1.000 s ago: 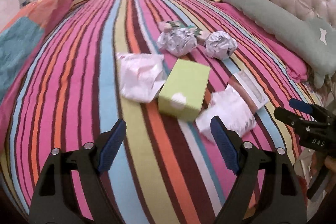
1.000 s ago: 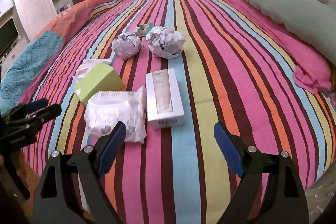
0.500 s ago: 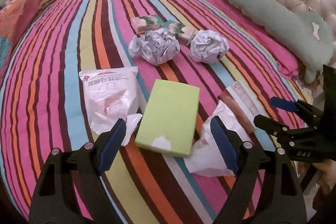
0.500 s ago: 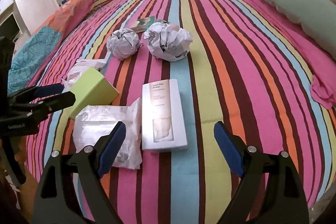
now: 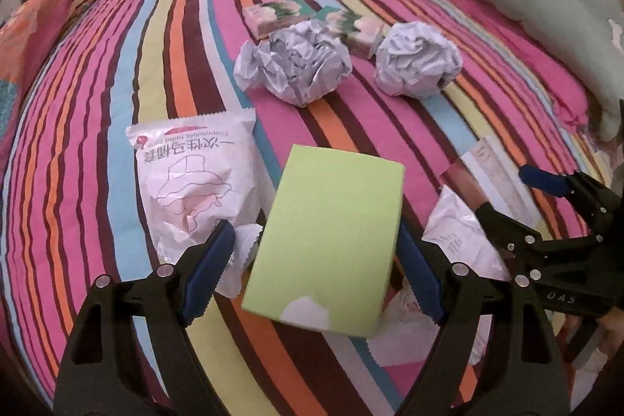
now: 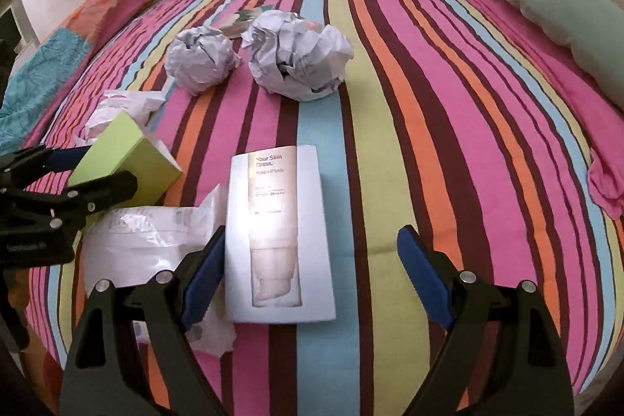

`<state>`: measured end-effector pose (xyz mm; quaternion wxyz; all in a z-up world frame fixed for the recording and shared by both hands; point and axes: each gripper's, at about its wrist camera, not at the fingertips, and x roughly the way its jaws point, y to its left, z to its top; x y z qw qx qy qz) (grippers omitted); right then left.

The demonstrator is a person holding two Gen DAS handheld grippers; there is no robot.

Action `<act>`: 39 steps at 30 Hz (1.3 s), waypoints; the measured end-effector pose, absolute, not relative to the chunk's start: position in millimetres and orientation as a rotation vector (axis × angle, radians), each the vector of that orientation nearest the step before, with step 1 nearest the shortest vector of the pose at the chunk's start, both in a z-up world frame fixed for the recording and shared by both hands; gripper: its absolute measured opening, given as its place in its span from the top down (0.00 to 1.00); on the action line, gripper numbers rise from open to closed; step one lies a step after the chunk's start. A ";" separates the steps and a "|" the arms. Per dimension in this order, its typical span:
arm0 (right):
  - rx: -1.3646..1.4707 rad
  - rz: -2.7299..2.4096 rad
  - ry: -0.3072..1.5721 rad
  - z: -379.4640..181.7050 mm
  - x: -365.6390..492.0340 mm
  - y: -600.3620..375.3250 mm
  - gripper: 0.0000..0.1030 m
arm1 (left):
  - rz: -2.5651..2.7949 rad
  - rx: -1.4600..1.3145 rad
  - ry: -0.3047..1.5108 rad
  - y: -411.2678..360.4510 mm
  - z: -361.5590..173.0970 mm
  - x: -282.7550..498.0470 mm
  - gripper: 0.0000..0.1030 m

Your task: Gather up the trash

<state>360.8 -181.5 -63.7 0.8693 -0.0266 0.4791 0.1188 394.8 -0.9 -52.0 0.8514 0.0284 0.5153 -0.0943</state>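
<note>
1. Left wrist view: The left gripper [image 5: 316,268] has its fingers wide apart, one on each side of the green box [image 5: 331,232]. They do not squeeze it yet. A white wrapper [image 5: 195,178] lies just left of the box. Two paper balls [image 5: 296,65] and two small printed boxes [image 5: 280,14] lie farther off on the striped bed [image 5: 97,143]. Nothing looks picked up, so I think the job is only starting.

2. Right wrist view: The right gripper [image 6: 312,275] is open too, near end of the white skin cream box [image 6: 279,240] between its fingers. This view shows the box's front clearly and a crinkly clear bag [image 6: 152,248] at its left. The printed boxes are mostly hidden here.
</note>
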 end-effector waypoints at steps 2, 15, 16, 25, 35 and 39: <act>-0.044 0.243 1.014 -68.0 362.5 -181.5 0.21 | -0.186 0.081 1.094 -4.2 -54.7 396.2 0.22; 0.063 0.237 1.007 -56.8 359.2 -197.9 0.54 | -0.149 -0.098 1.053 19.4 -38.5 384.8 0.43; 0.073 0.232 1.005 -55.0 358.4 -200.8 0.54 | -0.151 -0.122 1.046 22.6 -35.6 384.1 0.44; 0.085 0.232 1.000 -45.2 338.7 -207.3 0.54 | -0.188 -0.285 1.028 43.7 -17.3 374.6 0.44; 0.133 0.233 1.012 -45.1 321.1 -215.7 0.54 | -0.227 -0.291 0.996 52.5 -4.7 337.4 0.44; 0.150 0.238 1.022 -48.6 316.4 -216.8 0.54 | -0.244 -0.259 1.015 51.4 -11.7 324.6 0.43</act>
